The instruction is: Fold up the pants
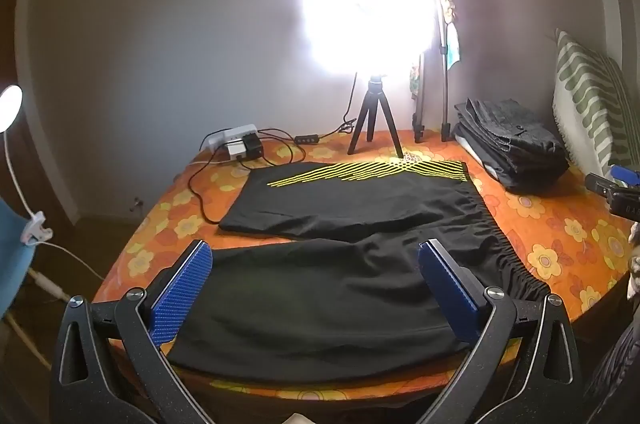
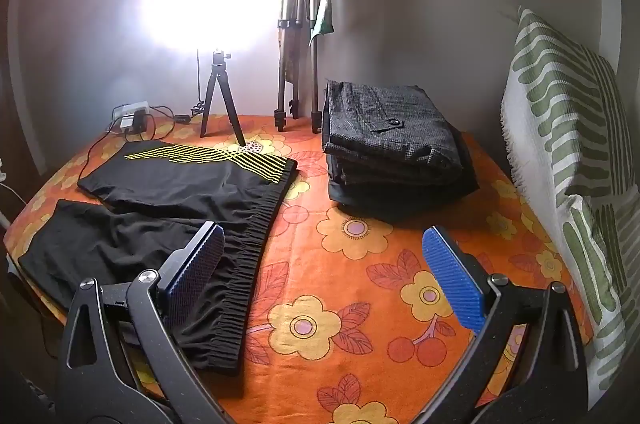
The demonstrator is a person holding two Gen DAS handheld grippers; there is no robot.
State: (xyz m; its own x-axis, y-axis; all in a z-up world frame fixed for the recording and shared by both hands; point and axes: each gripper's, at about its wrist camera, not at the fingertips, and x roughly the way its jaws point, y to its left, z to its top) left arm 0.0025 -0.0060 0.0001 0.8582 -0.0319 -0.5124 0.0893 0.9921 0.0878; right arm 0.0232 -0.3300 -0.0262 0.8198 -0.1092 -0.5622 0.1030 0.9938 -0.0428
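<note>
We are over a bed (image 2: 360,264) with an orange flowered sheet, and the black shorts (image 1: 340,264) lie flat on it, unfolded, both legs spread side by side. Their long axis runs from the waistband (image 2: 248,252) at our right out to the leg hems at 9 o'clock.

A stack of folded grey trousers (image 2: 392,143) sits at 1 o'clock from our right tongs, well apart from the shorts.

Our left tongs (image 1: 316,288) hang over the near leg, jaws wide apart and empty, cloth showing between them. Our right tongs (image 2: 324,272) are just as wide and empty; their left finger is over the waistband, the right one over bare sheet.

So we judge the right hand nearer the waistband and the left nearer the hem.
</note>
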